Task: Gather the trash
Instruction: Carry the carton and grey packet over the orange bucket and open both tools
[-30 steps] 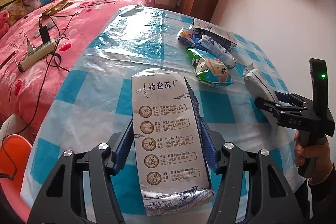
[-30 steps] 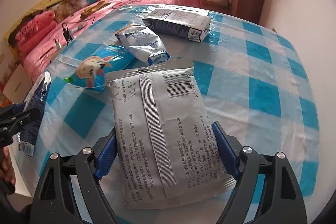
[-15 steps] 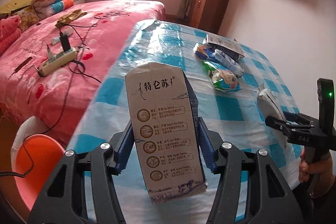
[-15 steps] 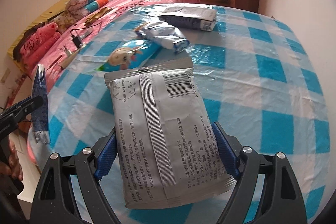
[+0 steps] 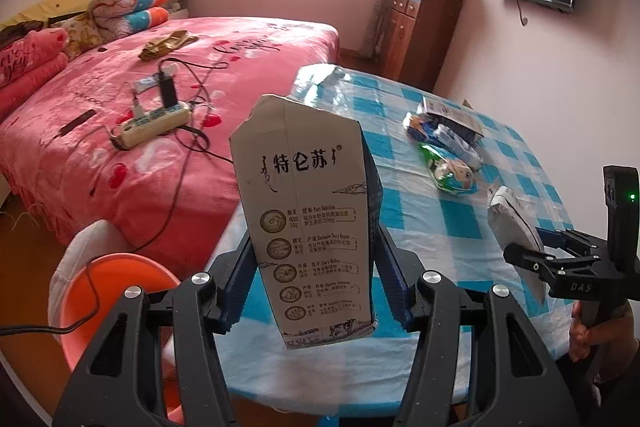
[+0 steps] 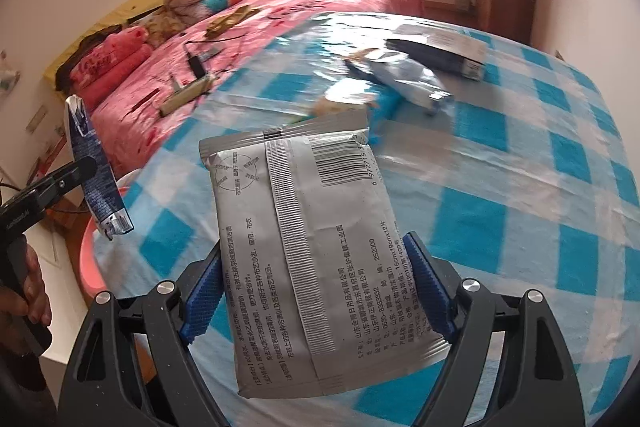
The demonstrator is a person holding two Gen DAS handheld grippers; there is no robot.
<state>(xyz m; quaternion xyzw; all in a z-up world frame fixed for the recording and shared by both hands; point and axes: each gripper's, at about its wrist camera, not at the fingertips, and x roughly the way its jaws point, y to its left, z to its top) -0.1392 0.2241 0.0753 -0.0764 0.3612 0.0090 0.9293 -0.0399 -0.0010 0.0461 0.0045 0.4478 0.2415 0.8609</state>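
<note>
My left gripper (image 5: 316, 283) is shut on a flattened white milk carton (image 5: 308, 223) with Chinese print, held upright in the air at the table's left edge. The carton also shows in the right wrist view (image 6: 96, 171). My right gripper (image 6: 316, 303) is shut on a grey foil pouch (image 6: 312, 247) with a barcode, raised above the table; the pouch also shows in the left wrist view (image 5: 516, 231). An orange bin (image 5: 104, 291) with a white liner stands on the floor, below and left of the carton.
Several wrappers lie on the blue-checked table (image 5: 420, 227): a green snack bag (image 5: 452, 171), a blue-white bag (image 6: 408, 83) and a dark box (image 6: 440, 51). A pink bed (image 5: 120, 131) with a power strip (image 5: 152, 121) and cables is at left. A wooden cabinet (image 5: 420, 39) stands behind.
Both grippers have lifted and drawn back from the table with their loads. The left one has swung left, and the orange bin has come into view below it.
</note>
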